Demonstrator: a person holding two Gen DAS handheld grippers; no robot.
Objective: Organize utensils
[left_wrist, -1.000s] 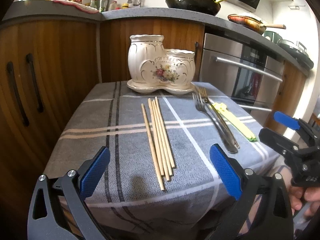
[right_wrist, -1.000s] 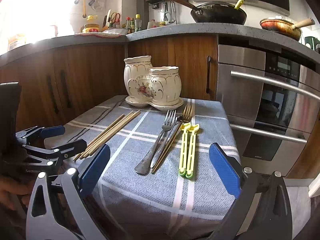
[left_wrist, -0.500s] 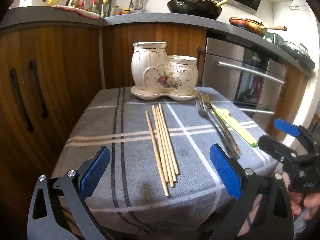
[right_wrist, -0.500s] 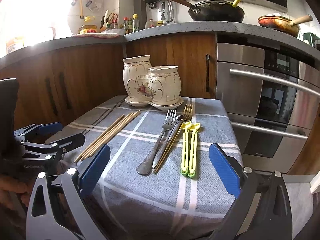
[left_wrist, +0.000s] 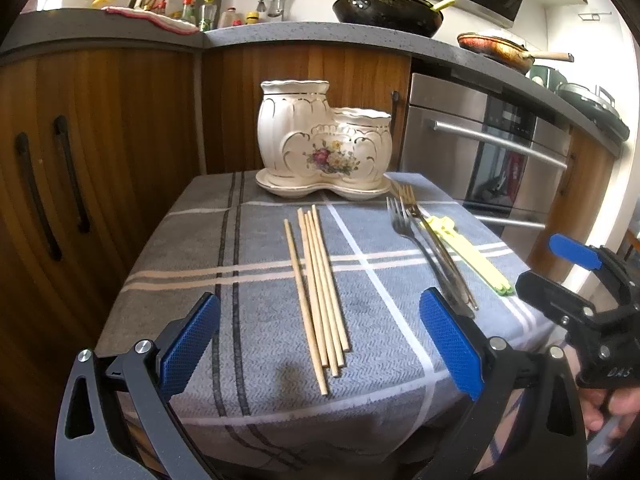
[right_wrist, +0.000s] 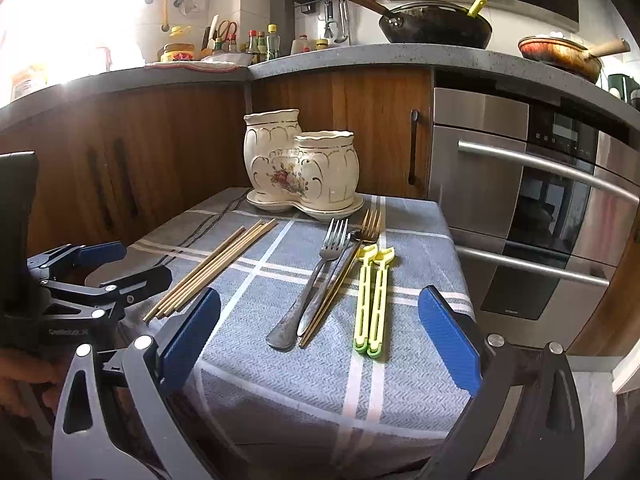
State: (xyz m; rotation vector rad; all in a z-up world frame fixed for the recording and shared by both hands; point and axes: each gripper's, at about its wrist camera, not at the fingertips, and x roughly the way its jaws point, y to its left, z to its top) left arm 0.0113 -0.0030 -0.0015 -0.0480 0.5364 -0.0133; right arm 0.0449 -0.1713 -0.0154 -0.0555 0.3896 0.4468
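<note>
A cream two-pot ceramic holder (left_wrist: 324,148) (right_wrist: 300,170) stands at the far edge of a small table with a grey checked cloth (left_wrist: 248,248) (right_wrist: 412,240). Several wooden chopsticks (left_wrist: 318,288) (right_wrist: 216,266) lie in a bunch at the middle. Two forks (left_wrist: 430,248) (right_wrist: 320,276) lie side by side to their right, then a pair of yellow-green plastic tongs (left_wrist: 468,252) (right_wrist: 374,296). My left gripper (left_wrist: 320,344) (right_wrist: 116,266) is open and empty above the near ends of the chopsticks. My right gripper (right_wrist: 320,332) (left_wrist: 560,268) is open and empty near the fork handles.
Wooden cabinets (left_wrist: 100,152) stand left and behind the table. A steel oven (right_wrist: 532,216) stands to the right. The countertop above carries a black wok (left_wrist: 388,10), a frying pan (right_wrist: 560,54) and bottles (right_wrist: 260,46).
Both grippers have moved forward and slightly lower toward the table, so the holder and utensils look larger. Nothing on the table has moved. Both grippers stay open.
</note>
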